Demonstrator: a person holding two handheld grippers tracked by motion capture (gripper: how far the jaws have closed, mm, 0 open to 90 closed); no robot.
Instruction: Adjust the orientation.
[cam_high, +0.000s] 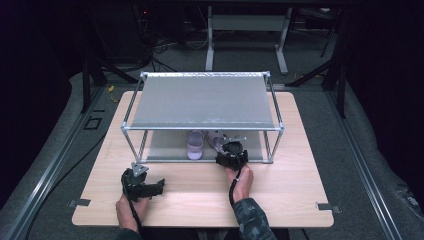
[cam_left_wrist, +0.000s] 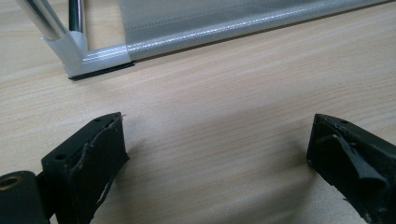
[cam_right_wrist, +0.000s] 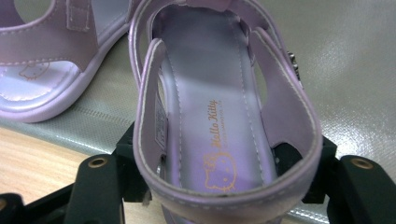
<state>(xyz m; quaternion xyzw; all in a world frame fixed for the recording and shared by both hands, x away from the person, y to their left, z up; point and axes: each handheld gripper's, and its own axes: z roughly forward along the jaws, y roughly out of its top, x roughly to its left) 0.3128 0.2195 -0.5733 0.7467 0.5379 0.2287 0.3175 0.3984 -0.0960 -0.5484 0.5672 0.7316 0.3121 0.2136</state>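
Right hand-held gripper (cam_right_wrist: 219, 186) clamped across heel of lilac sandal (cam_right_wrist: 219, 116): light, soft straps, stiffer sole; mate (cam_right_wrist: 51, 70) at 10 o'clock. Left hand-held gripper (cam_left_wrist: 217, 154) apart, empty, over bench (cam_left_wrist: 224, 102).

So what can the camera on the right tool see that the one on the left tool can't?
The right gripper view has two purple sandals: one with its heel squeezed between the right tool, the other beside it on the grey shelf mat.

The left gripper view has the left tool open over bare table, and the rack's metal corner foot.

Both have the wooden table and the rack's grey mat.
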